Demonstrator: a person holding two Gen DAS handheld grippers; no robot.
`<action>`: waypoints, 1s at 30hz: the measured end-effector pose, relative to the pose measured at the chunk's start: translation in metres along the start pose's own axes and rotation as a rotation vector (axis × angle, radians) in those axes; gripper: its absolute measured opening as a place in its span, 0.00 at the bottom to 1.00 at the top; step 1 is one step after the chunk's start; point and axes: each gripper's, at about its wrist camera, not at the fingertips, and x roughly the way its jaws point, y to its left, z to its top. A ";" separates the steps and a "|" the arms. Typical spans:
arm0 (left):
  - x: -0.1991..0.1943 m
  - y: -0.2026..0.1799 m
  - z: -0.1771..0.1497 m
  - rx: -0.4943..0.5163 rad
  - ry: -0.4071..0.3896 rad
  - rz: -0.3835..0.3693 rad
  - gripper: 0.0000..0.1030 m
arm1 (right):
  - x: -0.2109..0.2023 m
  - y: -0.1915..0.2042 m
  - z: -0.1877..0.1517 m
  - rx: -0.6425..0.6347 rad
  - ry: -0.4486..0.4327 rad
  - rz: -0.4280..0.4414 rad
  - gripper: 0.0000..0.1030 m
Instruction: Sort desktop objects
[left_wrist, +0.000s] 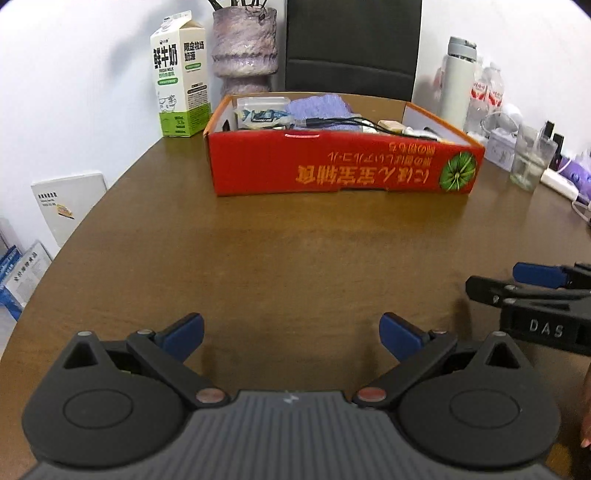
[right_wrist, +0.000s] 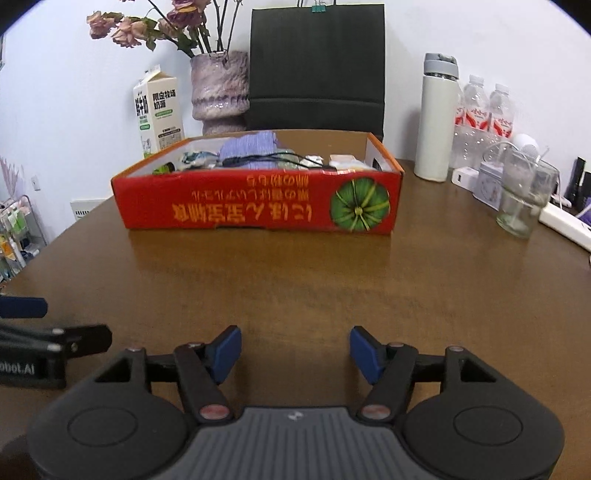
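across the desk, both grippers hang empty in front of the red box.

at the bottom of the left wrist frame i see my left gripper (left_wrist: 291, 334) with its jaws spread wide over the bare brown desk (left_wrist: 295, 251), nothing between the blue pads; my right gripper (right_wrist: 295, 352) sits at the bottom of its own frame, jaws apart and narrower than the left, also empty. the red box (left_wrist: 343, 166) stands upper centre, well apart from both, holding a purple cloth (left_wrist: 319, 107), a black cable (left_wrist: 332, 121) and small packets. a milk carton (left_wrist: 181, 74) and a vase (left_wrist: 243, 48) stand upper left behind it; a white flask (right_wrist: 437, 118), water bottles (right_wrist: 484, 107) and a glass (right_wrist: 524, 195) stand at the right.
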 end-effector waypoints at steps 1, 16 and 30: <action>-0.002 0.000 -0.004 0.000 -0.003 0.005 1.00 | -0.001 0.001 -0.003 0.000 0.001 0.000 0.63; -0.003 0.000 -0.020 -0.010 -0.045 0.027 1.00 | -0.007 0.006 -0.017 -0.006 0.021 -0.013 1.00; -0.001 -0.001 -0.020 -0.016 -0.057 0.027 1.00 | -0.005 0.008 -0.016 -0.011 0.023 -0.021 1.00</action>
